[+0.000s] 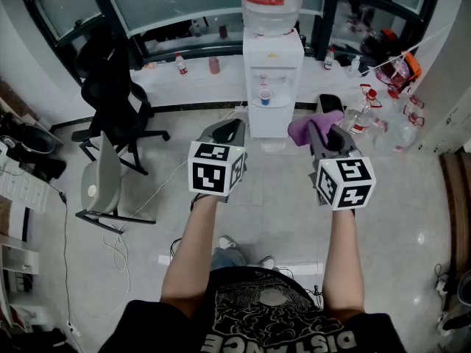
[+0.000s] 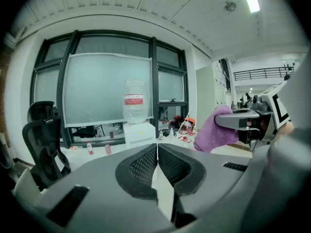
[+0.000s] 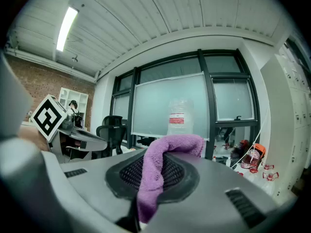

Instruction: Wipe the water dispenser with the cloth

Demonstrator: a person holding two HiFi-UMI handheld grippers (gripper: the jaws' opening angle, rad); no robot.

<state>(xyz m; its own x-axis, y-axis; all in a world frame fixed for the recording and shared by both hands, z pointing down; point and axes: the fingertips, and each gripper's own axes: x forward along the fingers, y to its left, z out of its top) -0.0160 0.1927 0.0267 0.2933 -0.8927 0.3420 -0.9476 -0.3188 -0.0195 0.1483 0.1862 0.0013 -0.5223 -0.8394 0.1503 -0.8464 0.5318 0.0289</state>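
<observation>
Tall white water dispenser [image 1: 272, 87] with clear upturned bottle [image 1: 271, 2] on top stands against the window wall. Both grippers are in front of the dispenser and well apart from it, so wiping has not begun.

Right gripper [image 1: 324, 132]: jaws clamped on purple terry cloth [image 3: 154, 171]. The cloth is pinched along a thin fold, with one end humped over the jaw tips toward the dispenser. Left gripper [image 2: 157, 152]: jaws closed pad to pad with nothing between them, level with the right gripper, in front of the dispenser and to its left.

Likely risks:
- The grip takes only a narrow strip of cloth. Hard rubbing on the dispenser's flat front could drag the cloth out of the jaws, or let bare jaw tips scrape the panel.
- Small blue cup [image 1: 265, 96] sits in the dispenser's tap recess. A wipe through there could knock it out or tip it.
- Pressing the taps above that cup may release water.
- Pushing high up near the bottle could rock it.
- Plastic bottles on floor [image 1: 368, 112] sit just right of the dispenser. A wide sweep or step that way may topple them.
- Thin white cable [image 1: 158, 190] lies on the floor left-front of the dispenser, near the walking path, so it could snag a foot.
</observation>
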